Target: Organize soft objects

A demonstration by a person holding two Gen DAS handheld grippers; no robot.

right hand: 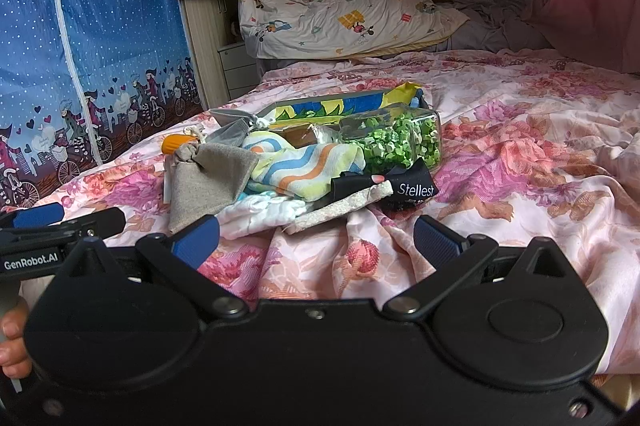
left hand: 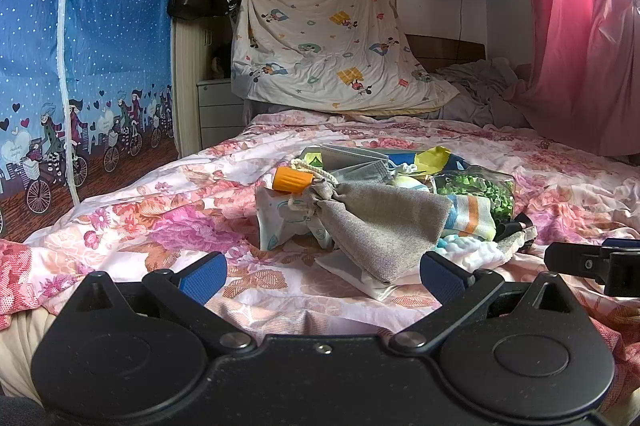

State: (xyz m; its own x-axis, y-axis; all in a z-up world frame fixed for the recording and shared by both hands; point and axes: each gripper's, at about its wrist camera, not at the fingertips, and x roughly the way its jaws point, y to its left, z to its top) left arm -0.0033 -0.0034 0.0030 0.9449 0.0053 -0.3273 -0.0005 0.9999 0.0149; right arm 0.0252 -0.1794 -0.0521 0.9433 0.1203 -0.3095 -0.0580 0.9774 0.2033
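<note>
A heap of soft things is piled on the floral bedspread [left hand: 168,226] near the middle of the bed. At its front, a grey drawstring pouch [left hand: 380,222] is draped over a white printed packet [left hand: 280,222], with an orange cap [left hand: 292,180] seen just behind the pouch's tied neck. To the right of the pouch, a wavy striped cloth [right hand: 304,166] in blue, orange and yellow is laid across the pile, and a white quilted cloth [right hand: 264,214] is spread below it. A black pouch marked "Stellest" [right hand: 412,186] is found at the right front edge, touching a pale rough strip [right hand: 344,206]. Behind these, a clear bag of green folded pieces [right hand: 396,142] and a blue-and-yellow printed box [right hand: 332,106] are seen, with a grey face mask [left hand: 352,162] lying at the back left.

The left hand-held gripper [left hand: 323,272] is held low over the bedspread, just in front of the grey pouch, with its blue-padded fingers spread wide and nothing between them. The right hand-held gripper [right hand: 316,240] is held likewise, wide apart and empty, just short of the white quilted cloth.

Beyond the bed, a cartoon-print sheet [left hand: 320,38] is hung at the head, a pink curtain [left hand: 580,26] on the right, and a blue zipped wardrobe cover [left hand: 80,46] on the left.
</note>
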